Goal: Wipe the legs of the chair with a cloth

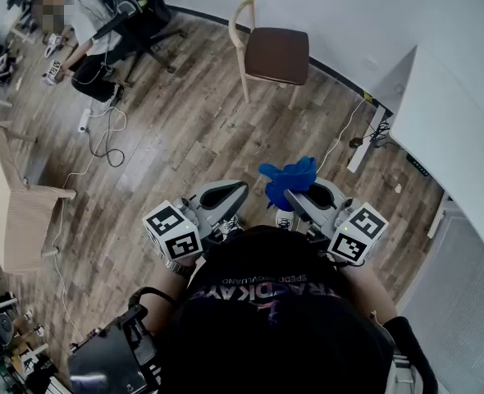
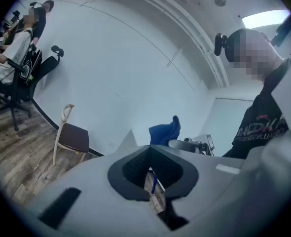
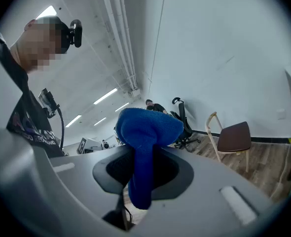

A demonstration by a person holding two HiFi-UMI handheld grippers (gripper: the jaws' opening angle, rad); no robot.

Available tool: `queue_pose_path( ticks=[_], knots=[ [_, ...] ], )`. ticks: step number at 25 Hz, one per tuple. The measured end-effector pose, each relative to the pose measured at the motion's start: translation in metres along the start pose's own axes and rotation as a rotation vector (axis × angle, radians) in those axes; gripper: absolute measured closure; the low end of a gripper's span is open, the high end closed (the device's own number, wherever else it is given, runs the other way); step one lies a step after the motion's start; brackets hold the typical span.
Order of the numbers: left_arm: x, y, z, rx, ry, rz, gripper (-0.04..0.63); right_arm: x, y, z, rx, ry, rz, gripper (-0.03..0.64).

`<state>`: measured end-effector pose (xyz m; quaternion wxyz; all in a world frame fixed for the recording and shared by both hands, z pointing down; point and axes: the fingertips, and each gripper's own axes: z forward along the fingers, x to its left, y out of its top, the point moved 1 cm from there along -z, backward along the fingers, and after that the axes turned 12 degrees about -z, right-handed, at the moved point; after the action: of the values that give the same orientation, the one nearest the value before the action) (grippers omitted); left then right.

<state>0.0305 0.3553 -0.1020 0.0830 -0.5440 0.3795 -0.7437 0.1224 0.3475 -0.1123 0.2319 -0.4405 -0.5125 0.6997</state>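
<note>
Head view, left to right: the left gripper is held out in front of the person, jaws closed together on nothing, probably kept free. Just beside it, the right gripper has its jaws pinched on a blue cloth, apparently carried ready for wiping. The chair stands well apart, against the wall at the wooden floor's far edge.

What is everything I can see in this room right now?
Chair: one, pale wood frame, brown seat, by the far wall.
Cloth: one, blue, clamped in the right gripper.
Office chair: one, black, far left, by a seated person.
Wooden table: one, pale, left edge.
Desk: one, white, right side.
Cables: several, white and black, on the wood floor.
Left gripper: one, grey, jaws together, empty.
Right gripper: one, grey, shut on the cloth.
</note>
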Motion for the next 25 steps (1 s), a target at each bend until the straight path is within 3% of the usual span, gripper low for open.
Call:
queue_pose_path(
  ticks=[20, 25],
  knots=[
    [-0.002, 0.0, 0.0, -0.003, -0.005, 0.001, 0.591, 0.003, 0.008, -0.004, -0.025, -0.007, -0.015, 0.529],
    [0.0, -0.001, 0.022, -0.005, 0.014, -0.01, 0.591, -0.023, 0.014, -0.017, -0.036, -0.016, -0.004, 0.529]
  ],
)
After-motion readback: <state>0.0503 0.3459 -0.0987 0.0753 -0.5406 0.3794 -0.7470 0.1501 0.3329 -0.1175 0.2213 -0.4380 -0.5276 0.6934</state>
